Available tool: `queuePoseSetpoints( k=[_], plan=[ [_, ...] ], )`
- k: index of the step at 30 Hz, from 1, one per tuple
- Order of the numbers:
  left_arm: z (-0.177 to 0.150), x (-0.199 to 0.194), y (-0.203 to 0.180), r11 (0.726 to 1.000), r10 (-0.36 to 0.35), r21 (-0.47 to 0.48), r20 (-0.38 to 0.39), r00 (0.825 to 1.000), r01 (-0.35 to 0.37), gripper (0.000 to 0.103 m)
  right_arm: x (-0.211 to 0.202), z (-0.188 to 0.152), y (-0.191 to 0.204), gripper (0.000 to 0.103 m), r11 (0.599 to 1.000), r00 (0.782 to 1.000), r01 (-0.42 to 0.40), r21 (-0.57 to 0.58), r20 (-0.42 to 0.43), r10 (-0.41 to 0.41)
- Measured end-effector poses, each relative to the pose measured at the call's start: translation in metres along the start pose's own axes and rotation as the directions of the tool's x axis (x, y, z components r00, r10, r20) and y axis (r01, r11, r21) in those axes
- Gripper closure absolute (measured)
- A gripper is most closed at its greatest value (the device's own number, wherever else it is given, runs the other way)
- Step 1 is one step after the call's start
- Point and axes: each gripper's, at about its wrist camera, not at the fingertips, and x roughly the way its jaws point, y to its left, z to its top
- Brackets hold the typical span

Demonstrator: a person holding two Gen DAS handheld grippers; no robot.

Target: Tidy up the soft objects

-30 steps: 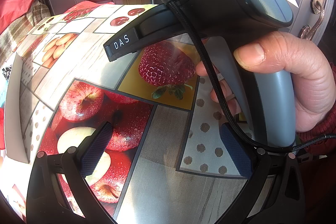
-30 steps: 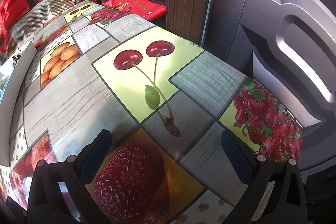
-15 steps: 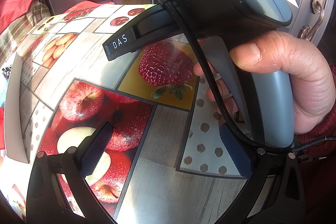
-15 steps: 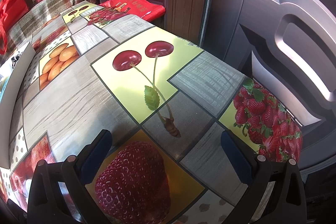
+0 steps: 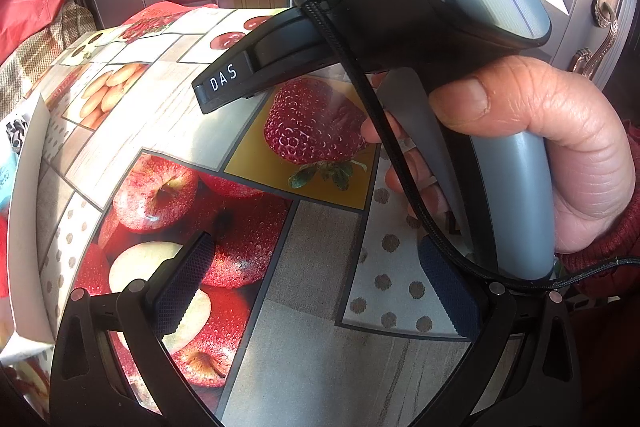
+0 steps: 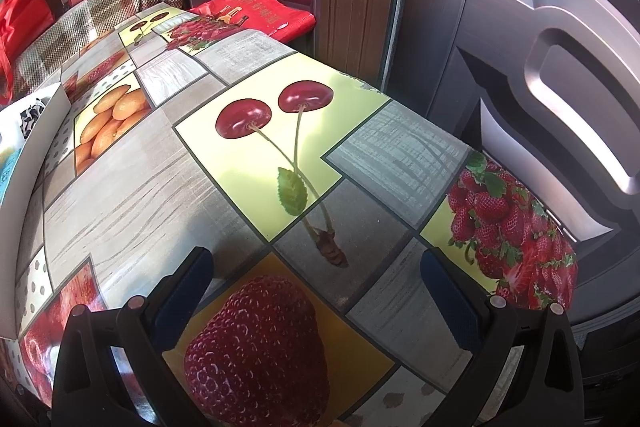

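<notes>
Both the left gripper (image 5: 316,291) and the right gripper (image 6: 316,299) hang wide open and empty over the table (image 6: 120,187). No soft object lies ahead of either; perhaps some sit in the white box (image 5: 30,187) far left, barely visible. The grippers sit close together, so a blind leftward sweep risks a knock or snagging the cable (image 5: 384,147).

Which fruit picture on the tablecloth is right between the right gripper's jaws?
The big single strawberry on yellow. The cherries and the strawberry pile lie farther away.
</notes>
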Motion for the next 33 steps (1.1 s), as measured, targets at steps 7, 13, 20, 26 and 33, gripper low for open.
queuePoseSetpoints(
  k=[7, 13, 20, 26, 33],
  plan=[
    [0.0, 0.0, -0.0001, 1.0, 0.001, 0.0, 0.0, 1.0, -0.001, 0.001, 0.001, 0.0021, 0.0031, 0.0, 1.0, 1.0, 0.002, -0.001, 0.006, -0.002],
    [0.0, 0.0, 0.0, 1.0, 0.0, 0.0, 0.0, 1.0, 0.0, 0.001, 0.0045, 0.0065, 0.0056, 0.0, 1.0, 1.0, -0.003, -0.006, 0.016, 0.003],
    [0.0, 0.0, 0.0, 1.0, 0.0, 0.0, 0.0, 1.0, 0.0, 0.001, 0.0065, 0.0083, 0.0056, 0.0, 1.0, 1.0, -0.006, -0.006, 0.019, 0.006],
    [0.0, 0.0, -0.0001, 1.0, 0.0, 0.0, 0.0, 1.0, 0.0, 0.001, 0.0071, 0.0093, 0.0062, 0.0, 1.0, 1.0, -0.01, -0.012, 0.024, 0.01],
    [0.0001, -0.0003, -0.0007, 1.0, 0.002, 0.002, 0.0, 1.0, -0.002, 0.001, 0.0072, 0.0084, 0.0071, 0.0, 1.0, 1.0, -0.007, -0.015, 0.025, 0.007]
  ],
)
